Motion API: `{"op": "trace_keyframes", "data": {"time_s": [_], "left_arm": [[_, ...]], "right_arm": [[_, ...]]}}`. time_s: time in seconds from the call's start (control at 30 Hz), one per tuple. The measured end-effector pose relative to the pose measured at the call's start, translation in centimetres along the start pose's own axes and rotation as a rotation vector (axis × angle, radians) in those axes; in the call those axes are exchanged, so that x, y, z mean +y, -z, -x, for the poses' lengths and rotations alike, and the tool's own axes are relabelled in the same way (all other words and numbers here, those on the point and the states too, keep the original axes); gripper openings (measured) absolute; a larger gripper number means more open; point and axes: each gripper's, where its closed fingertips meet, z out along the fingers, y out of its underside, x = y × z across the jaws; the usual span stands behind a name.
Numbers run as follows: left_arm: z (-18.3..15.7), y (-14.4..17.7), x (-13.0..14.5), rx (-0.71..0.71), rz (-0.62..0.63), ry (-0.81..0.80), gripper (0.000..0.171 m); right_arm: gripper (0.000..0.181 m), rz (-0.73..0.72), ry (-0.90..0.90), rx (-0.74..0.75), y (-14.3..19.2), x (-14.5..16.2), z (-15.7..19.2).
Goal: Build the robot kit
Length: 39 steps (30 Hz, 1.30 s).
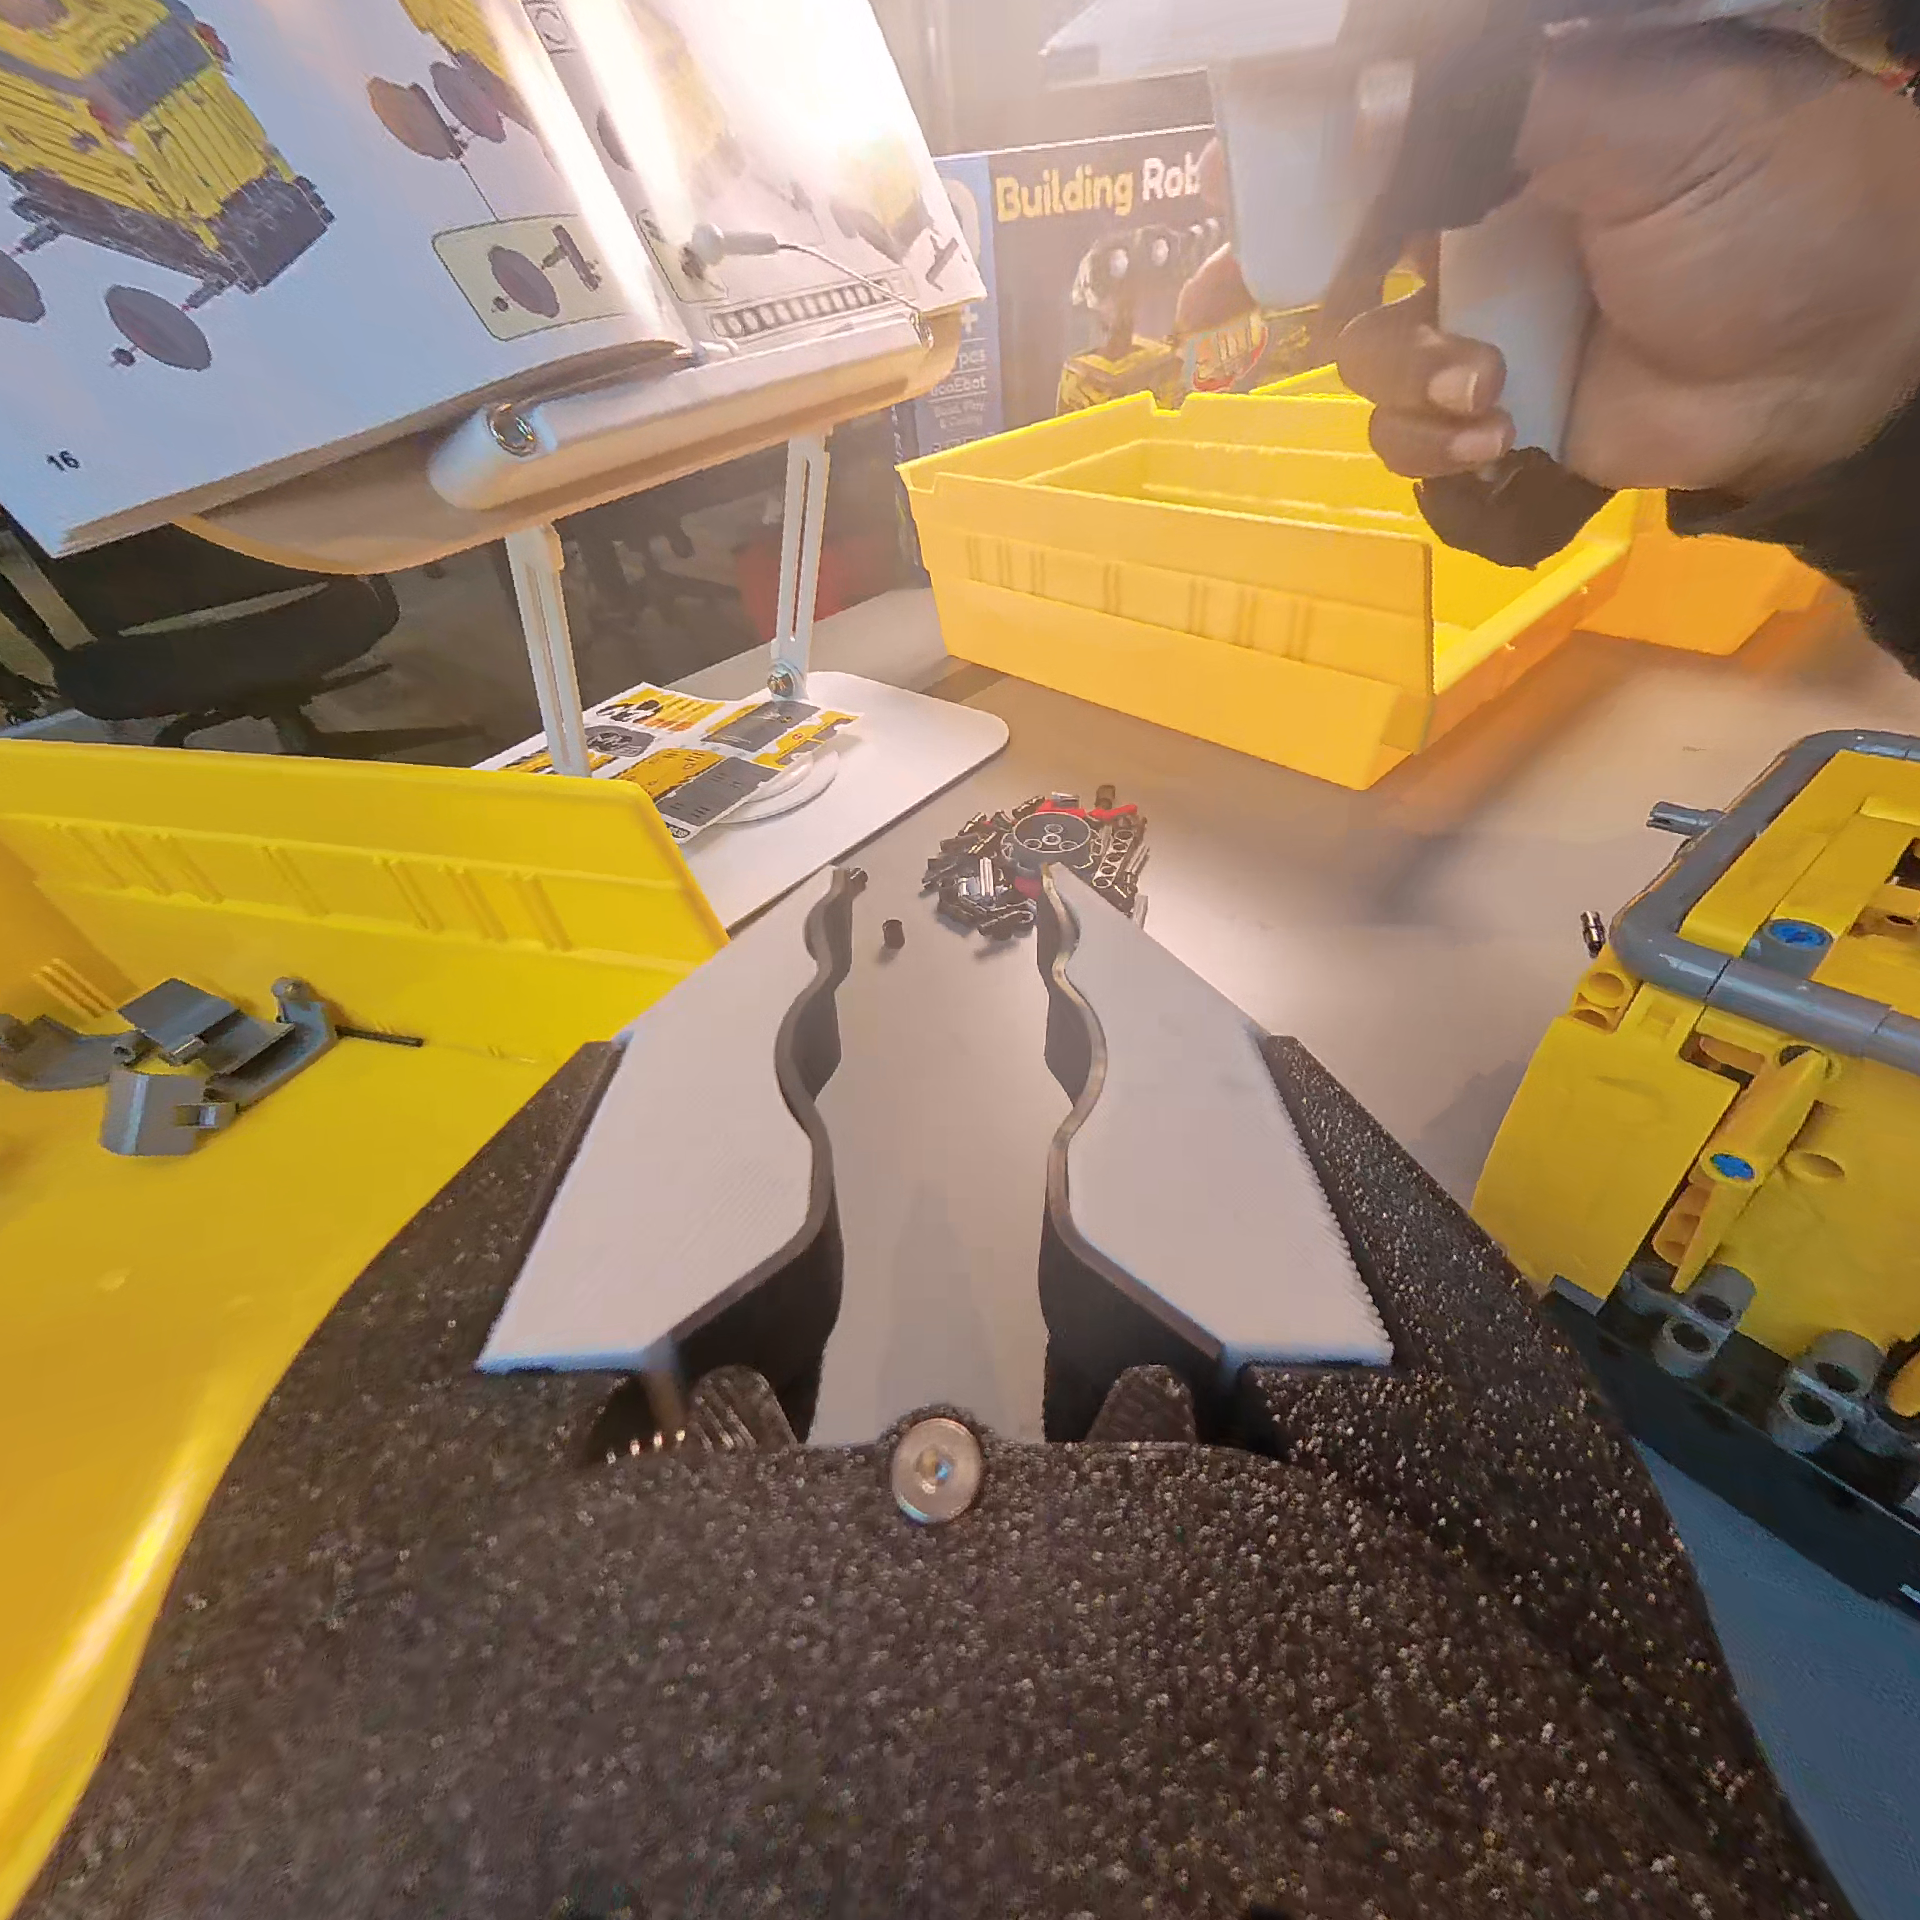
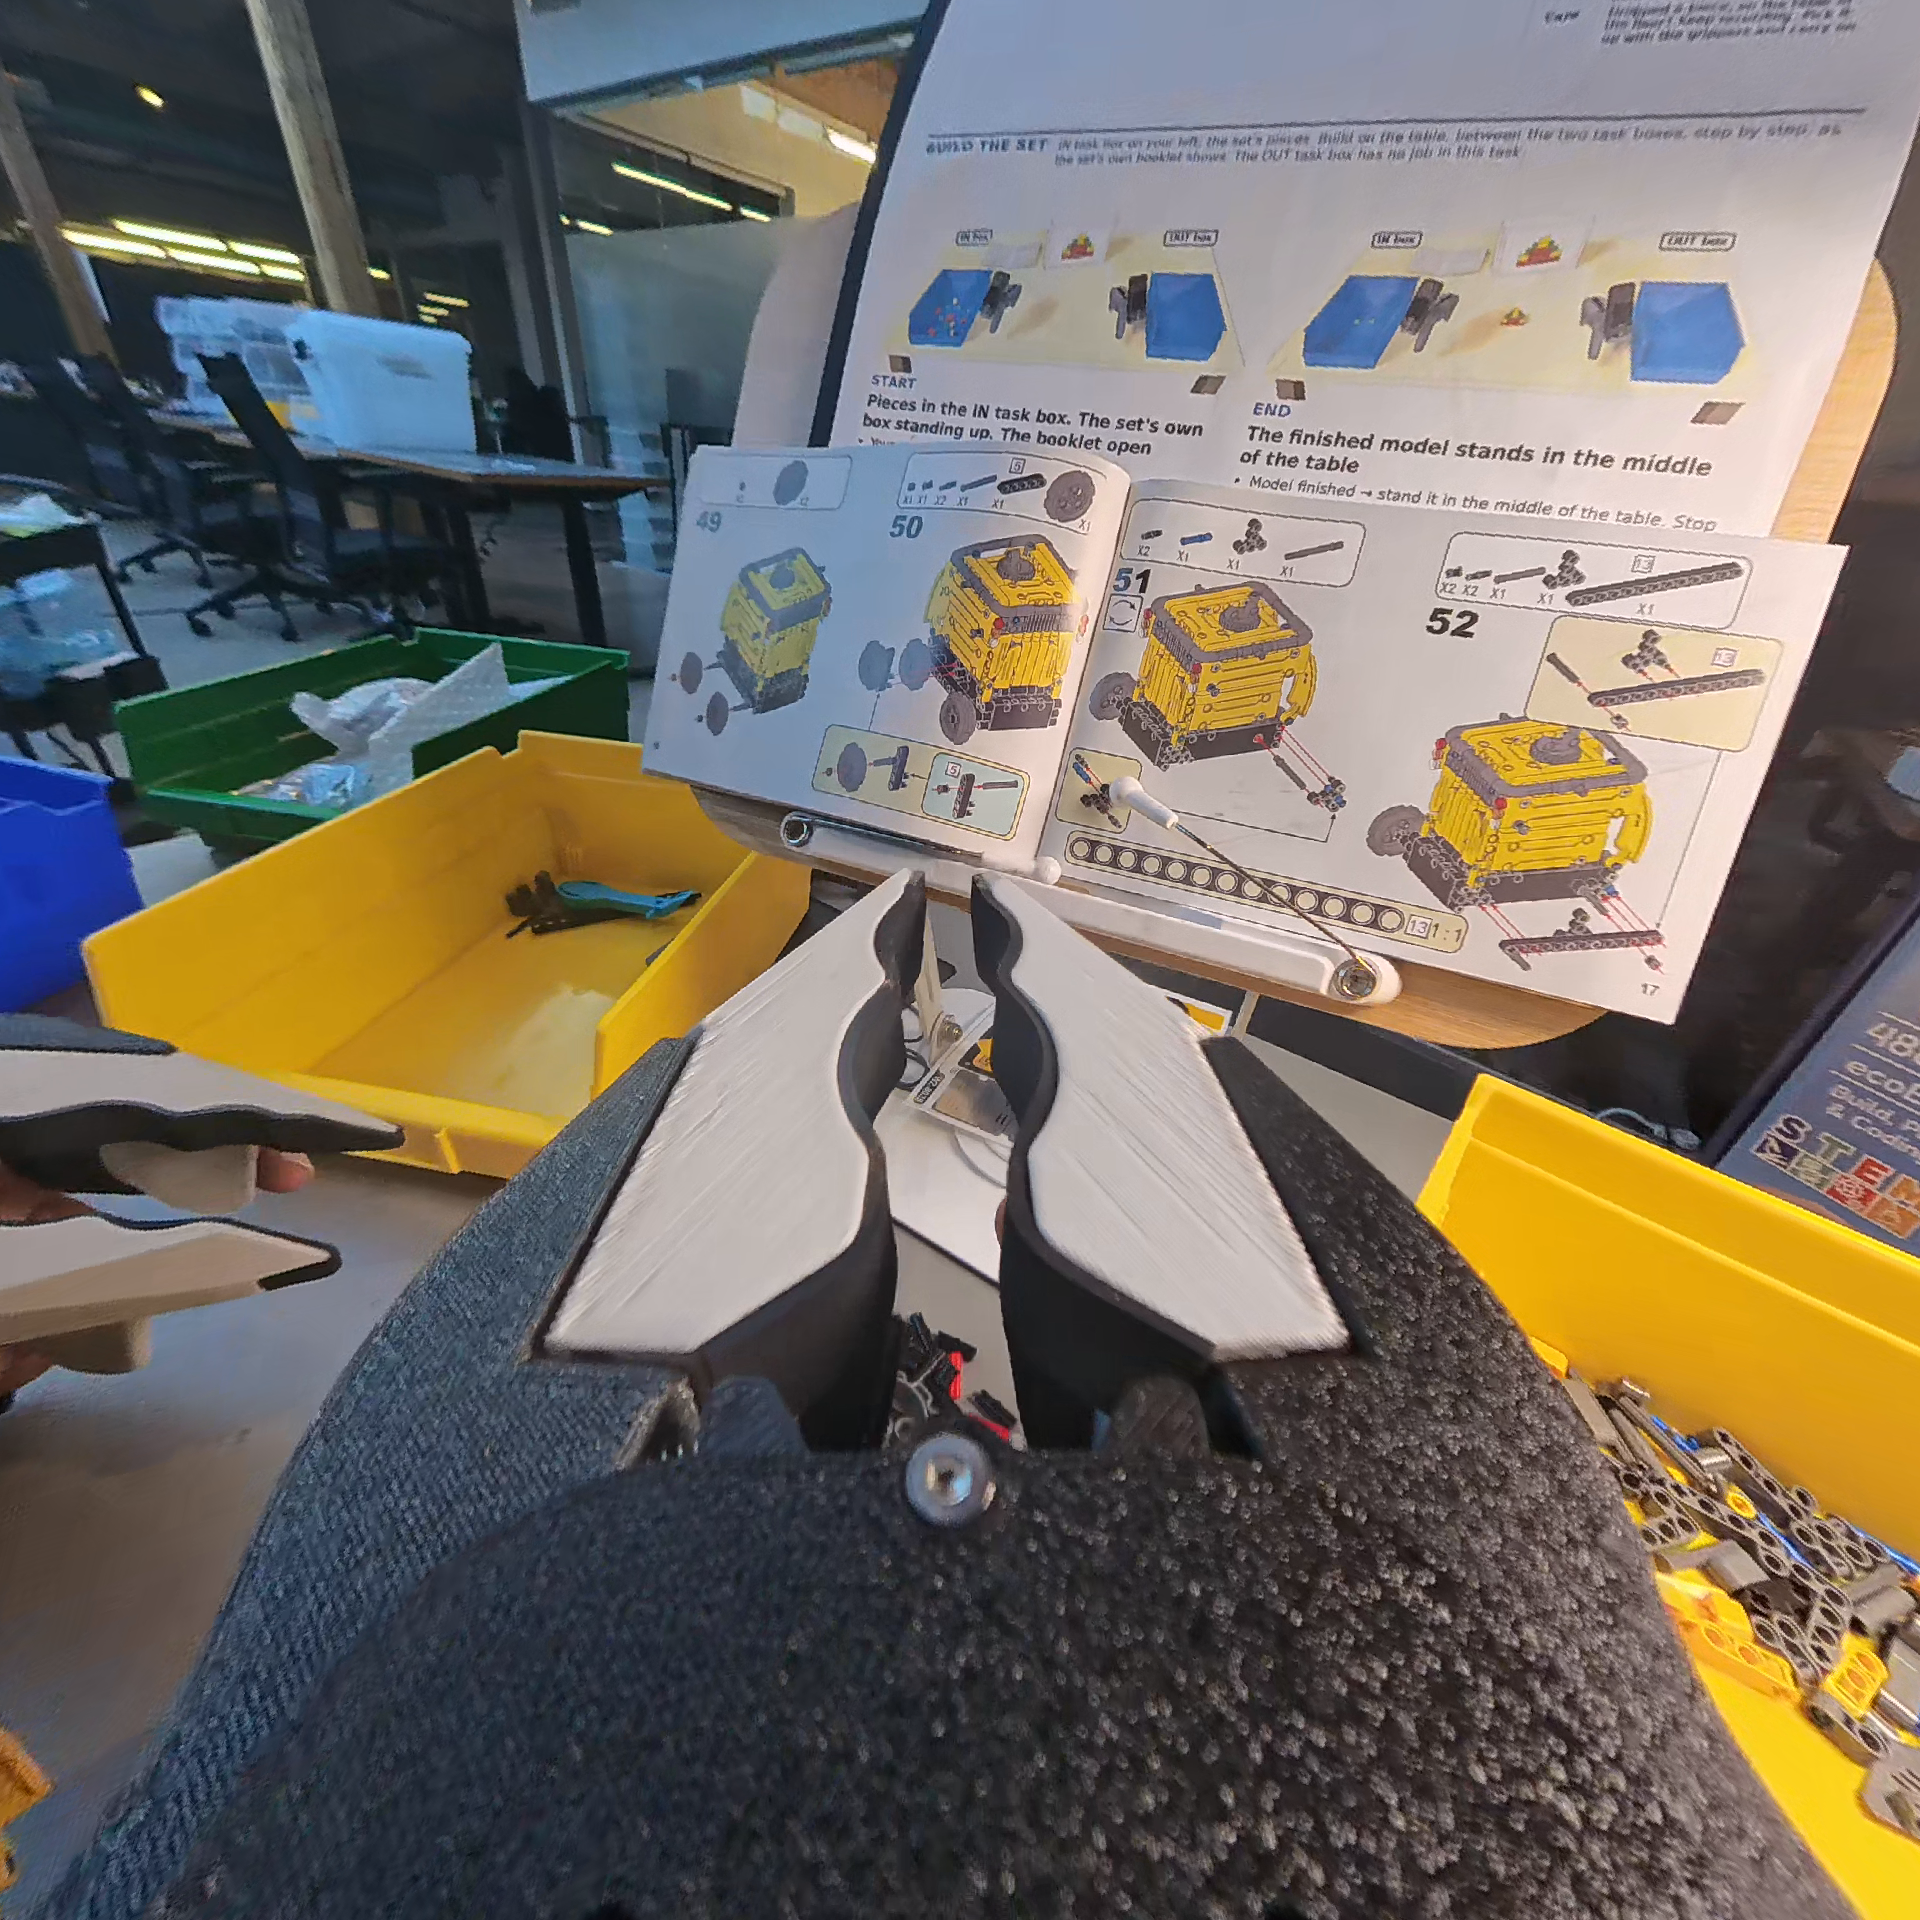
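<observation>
My left gripper [image 1: 948, 883] is open and empty, low over the grey table. Its tips reach a small pile of black and red building pieces [image 1: 1039, 862], and one loose black pin [image 1: 890, 928] lies between its fingers. A partly built yellow block model [image 1: 1714, 1091] stands to its right. My right gripper [image 2: 948, 896] is held up in the air facing the open instruction booklet [image 2: 1195, 707] on a stand. Its jaws stand a narrow gap apart with nothing between them. A hand [image 1: 1662, 260] holds it at the top right of the left wrist view. The left gripper [image 2: 343, 1195] also shows, open, in the right wrist view.
A yellow bin [image 1: 312, 1195] with grey parts [image 1: 187, 1060] lies at my left. A second yellow bin [image 1: 1195, 582] stands behind the pile. Another yellow bin [image 2: 1558, 1226] at the right holds several loose pieces [image 2: 1745, 1558]. A green bin [image 2: 582, 675] and a blue bin [image 2: 52, 862] stand farther off. My right fingertips sit around 20 centimeters from my left ones.
</observation>
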Motion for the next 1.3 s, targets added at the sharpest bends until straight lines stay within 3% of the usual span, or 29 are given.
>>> {"op": "trace_keyframes", "data": {"time_s": [0.4,0.6,0.73,0.87,1.13,1.3], "left_arm": [[-0.4,-0.3,0.5,0.009,0.019,-0.018,0.033],[-0.5,-0.2,0.4,0.009,0.018,-0.039,0.032],[-0.5,-0.3,0.6,0.008,0.023,-0.048,0.032],[-0.6,-0.5,1.1,0.002,0.037,-0.047,0.032],[-0.4,-0.8,1.2,-0.025,0.043,-0.063,0.031],[-0.8,-0.8,1.3,-0.014,0.049,-0.080,0.031]], "right_arm": [[0.017,-0.028,-0.004,-0.022,6.2,-0.3,-0.4],[0.018,0.030,0.105,0.171,11.0,0.6,-7.0],[0.003,0.158,0.155,0.311,14.4,3.3,-12.5],[0.000,0.248,0.129,0.363,16.6,5.7,-14.9],[0.016,0.405,0.134,0.326,17.1,8.8,-14.5],[0.013,0.488,0.158,0.300,15.7,9.4,-14.8]]}}
